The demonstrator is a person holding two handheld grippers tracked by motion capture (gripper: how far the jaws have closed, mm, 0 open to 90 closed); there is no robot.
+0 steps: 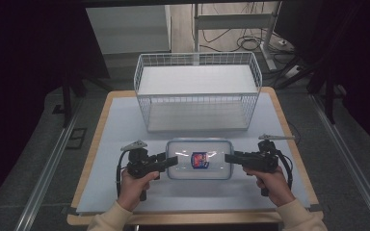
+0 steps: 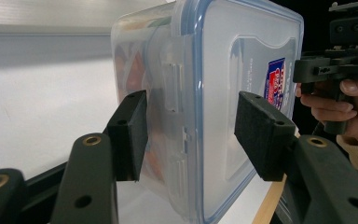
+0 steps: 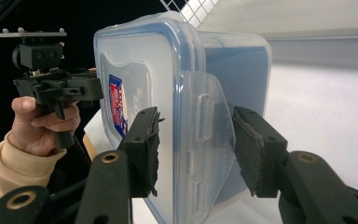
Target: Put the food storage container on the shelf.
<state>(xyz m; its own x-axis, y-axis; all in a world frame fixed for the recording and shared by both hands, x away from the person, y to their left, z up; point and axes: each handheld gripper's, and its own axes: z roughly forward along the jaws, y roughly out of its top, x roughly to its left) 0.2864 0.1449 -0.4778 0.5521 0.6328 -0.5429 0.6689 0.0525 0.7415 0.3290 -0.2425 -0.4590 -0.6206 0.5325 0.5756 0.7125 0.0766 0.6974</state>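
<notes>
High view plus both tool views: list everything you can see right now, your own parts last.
Lidded container: one, clear plastic with blue seal and a red-blue label, near middle of the mat, between the tools.
Wire basket: one, white, far side of the mat, nothing seen inside.
Mat: one, pale grey-white, covering the tabletop.
Table: one, light wood edge around the mat.
Left tool: one, black, jaws open around the container's left end latch.
Right tool: one, black, jaws open around the right end latch.
Hands: two, cream sleeves.
</notes>
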